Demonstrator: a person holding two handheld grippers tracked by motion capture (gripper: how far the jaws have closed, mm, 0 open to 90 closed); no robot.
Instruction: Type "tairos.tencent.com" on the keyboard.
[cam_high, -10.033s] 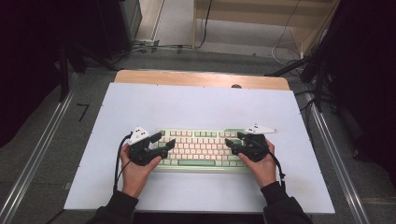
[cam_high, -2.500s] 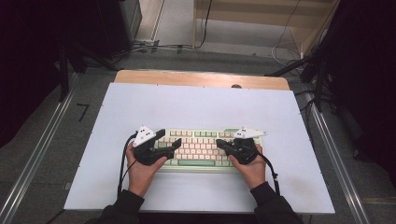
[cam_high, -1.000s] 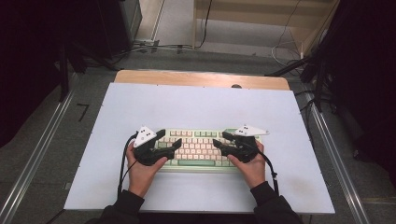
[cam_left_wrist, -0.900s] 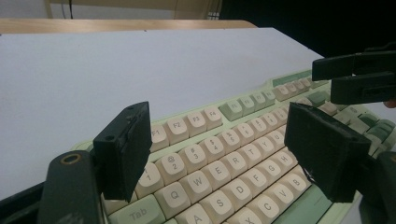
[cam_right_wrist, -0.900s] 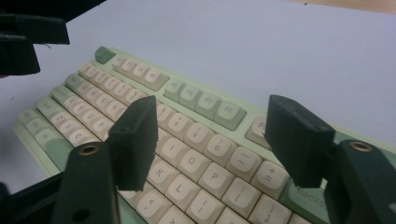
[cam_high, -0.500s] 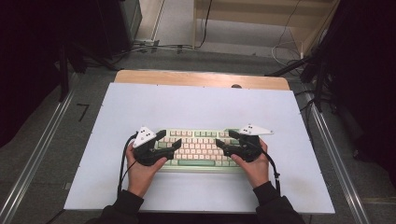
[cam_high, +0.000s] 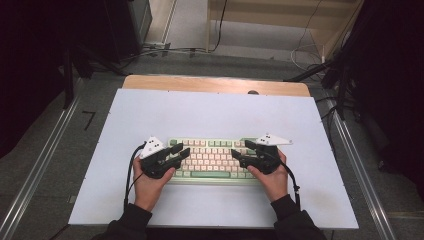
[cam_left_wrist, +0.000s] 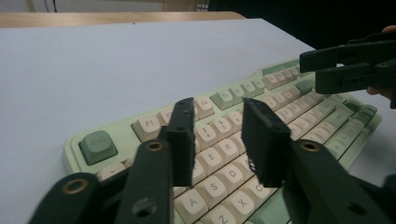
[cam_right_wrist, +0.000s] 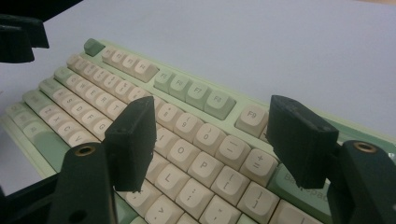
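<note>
A cream and green keyboard (cam_high: 212, 161) lies on the white tabletop (cam_high: 215, 112) near its front edge. My left gripper (cam_high: 181, 151) hovers over the keyboard's left end; its jaws have just been closing and stand a narrow gap apart with nothing between them. In the left gripper view the left gripper (cam_left_wrist: 217, 119) sits above the number and letter keys (cam_left_wrist: 219, 149). My right gripper (cam_high: 240, 154) hovers over the right end. In the right gripper view the right gripper (cam_right_wrist: 212, 123) stands wide open above the keys (cam_right_wrist: 196, 140); its jaws have just widened, then eased in slightly, with nothing between them.
A wooden strip (cam_high: 215, 84) runs along the table's far edge. Metal rails (cam_high: 35, 175) flank the table on the floor. Cables (cam_high: 165, 49) lie on the floor behind. The other hand's gripper (cam_left_wrist: 345, 65) shows at the upper right of the left gripper view.
The left gripper's jaws have drawn closer together. Both hands stay over the keyboard's ends, a little farther inward than ten seconds ago.
</note>
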